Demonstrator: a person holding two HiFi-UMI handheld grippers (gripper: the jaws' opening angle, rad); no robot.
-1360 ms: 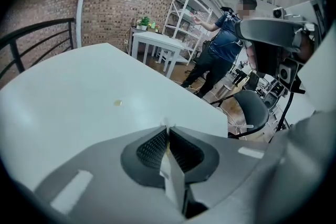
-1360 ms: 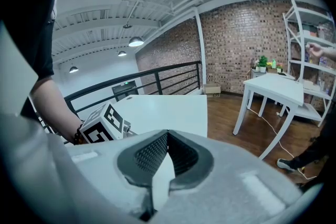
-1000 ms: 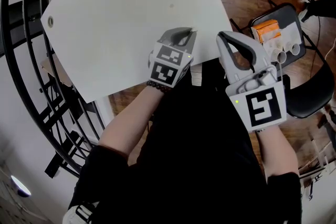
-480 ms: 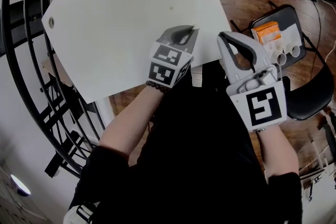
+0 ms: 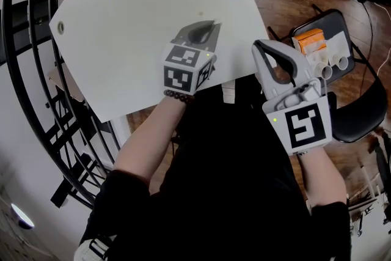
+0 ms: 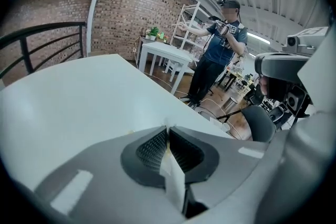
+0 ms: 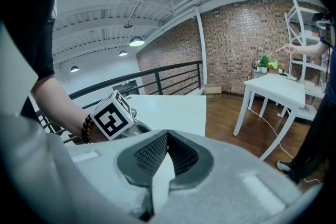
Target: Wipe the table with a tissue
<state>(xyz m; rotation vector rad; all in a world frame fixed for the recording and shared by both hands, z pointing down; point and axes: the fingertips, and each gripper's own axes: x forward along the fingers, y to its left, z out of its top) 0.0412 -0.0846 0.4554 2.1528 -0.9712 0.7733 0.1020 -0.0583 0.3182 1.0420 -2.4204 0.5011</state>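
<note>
Over the near edge of the white counter (image 5: 140, 3) the left tongs (image 5: 208, 30) are held low and level, pressed together, pointing at a small speck (image 5: 200, 12) just ahead, which looks like the spot they mean to rub. A pale sliver sits in the seam between the pads; it may be a scrap of tissue, but I cannot be sure, and no tissue shows plainly anywhere on the counter. The right tongs (image 5: 261, 46) are also closed on nothing, parked off the counter's edge beside the person's body, apparently to stay out of the way. On the black chair (image 5: 360, 113) alongside lies an orange pack (image 5: 307, 38), possibly the tissue supply.
</note>
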